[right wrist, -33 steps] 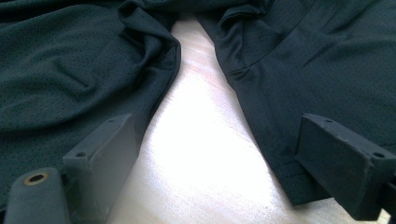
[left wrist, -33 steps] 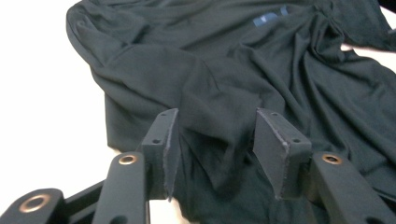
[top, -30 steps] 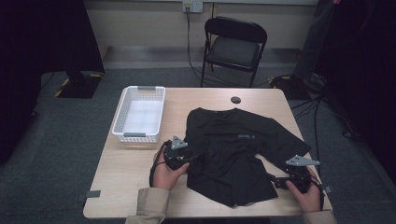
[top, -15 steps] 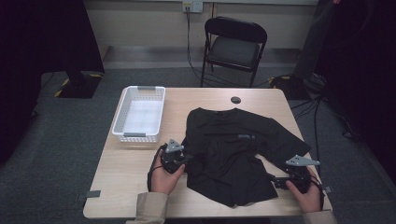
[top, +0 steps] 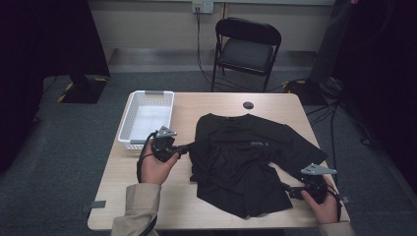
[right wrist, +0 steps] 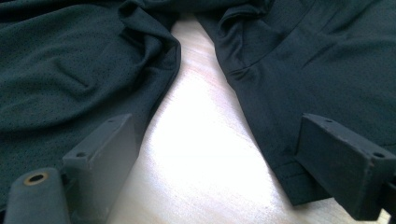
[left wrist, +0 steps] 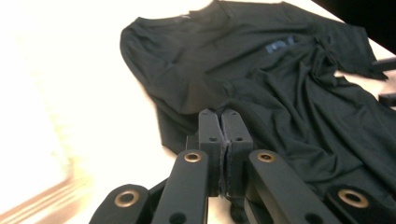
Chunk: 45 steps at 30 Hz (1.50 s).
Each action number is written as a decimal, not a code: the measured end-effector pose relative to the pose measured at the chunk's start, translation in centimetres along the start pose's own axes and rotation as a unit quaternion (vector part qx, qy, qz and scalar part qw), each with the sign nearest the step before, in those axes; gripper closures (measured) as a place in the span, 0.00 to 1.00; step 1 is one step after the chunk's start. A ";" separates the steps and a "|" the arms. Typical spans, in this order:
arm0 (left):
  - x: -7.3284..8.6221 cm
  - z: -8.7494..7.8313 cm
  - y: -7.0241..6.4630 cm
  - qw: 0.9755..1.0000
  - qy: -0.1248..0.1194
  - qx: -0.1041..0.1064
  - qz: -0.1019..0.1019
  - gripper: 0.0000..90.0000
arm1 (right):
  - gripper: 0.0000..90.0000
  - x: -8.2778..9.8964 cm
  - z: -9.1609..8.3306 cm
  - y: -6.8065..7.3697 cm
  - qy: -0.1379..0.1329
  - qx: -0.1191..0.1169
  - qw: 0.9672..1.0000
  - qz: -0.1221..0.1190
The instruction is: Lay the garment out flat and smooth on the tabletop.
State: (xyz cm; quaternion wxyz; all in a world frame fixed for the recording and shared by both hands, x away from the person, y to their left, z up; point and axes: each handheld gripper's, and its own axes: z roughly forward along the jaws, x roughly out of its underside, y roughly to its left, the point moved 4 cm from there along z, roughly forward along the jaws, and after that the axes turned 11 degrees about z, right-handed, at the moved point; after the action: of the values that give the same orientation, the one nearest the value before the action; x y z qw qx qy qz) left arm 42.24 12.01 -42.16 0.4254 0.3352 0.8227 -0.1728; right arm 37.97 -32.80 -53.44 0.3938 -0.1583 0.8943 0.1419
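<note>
A black T-shirt (top: 236, 157) lies spread on the wooden table (top: 147, 196), front down, collar toward the far edge. My left gripper (top: 182, 149) is held just off the shirt's left side, shut on the left sleeve, which stretches out to it in a thin strip. In the left gripper view the jaws of the left gripper (left wrist: 223, 135) press together with dark cloth of the T-shirt (left wrist: 289, 93) pinched between them. My right gripper (top: 291, 191) rests low at the shirt's near right corner, open. Its wide-apart jaws (right wrist: 219, 158) straddle bare wood between two folds of the T-shirt (right wrist: 60, 70).
A white plastic basket (top: 145, 115) stands at the table's far left, close behind the left hand. A small black round object (top: 248, 105) lies near the far edge. A black folding chair (top: 246, 49) stands beyond the table.
The left gripper has lifted and moved left, away from the shirt's body, drawing the sleeve out with it. The right hand has stayed put.
</note>
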 end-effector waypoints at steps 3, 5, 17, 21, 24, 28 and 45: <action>-0.1 -0.6 0.7 1.000 0.004 -0.004 0.000 0.99 | 0.13 0.0 0.0 0.0 0.000 0.000 1.000 0.000; -0.2 -1.0 1.2 1.000 0.004 -0.009 -0.002 0.99 | 0.13 0.0 0.0 0.0 0.000 0.000 1.000 0.000; -0.7 -2.7 4.3 1.000 0.022 -0.018 0.001 0.99 | 0.12 0.0 0.0 0.0 0.000 -0.001 1.000 -0.001; -0.5 -3.2 5.3 0.999 0.031 -0.033 -0.003 0.99 | 0.12 0.0 0.0 0.0 0.000 -0.002 1.000 -0.001; -0.4 -3.6 6.2 0.998 0.035 -0.045 -0.005 0.99 | 0.12 0.0 0.0 0.0 0.001 -0.002 1.000 -0.001; -0.4 -4.4 7.7 0.997 0.040 -0.065 -0.010 0.99 | 0.12 0.0 0.0 0.0 0.000 -0.002 1.000 -0.001; 3.5 -5.1 14.5 0.988 0.054 -0.119 -0.076 0.96 | 0.12 0.0 0.0 0.0 0.001 -0.001 1.000 -0.001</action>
State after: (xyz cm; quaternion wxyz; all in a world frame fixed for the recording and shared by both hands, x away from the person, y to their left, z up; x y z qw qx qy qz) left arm 47.90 26.73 -42.08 0.4025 0.2276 0.8824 -0.0871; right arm 37.98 -32.79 -53.45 0.3932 -0.1597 0.8942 0.1427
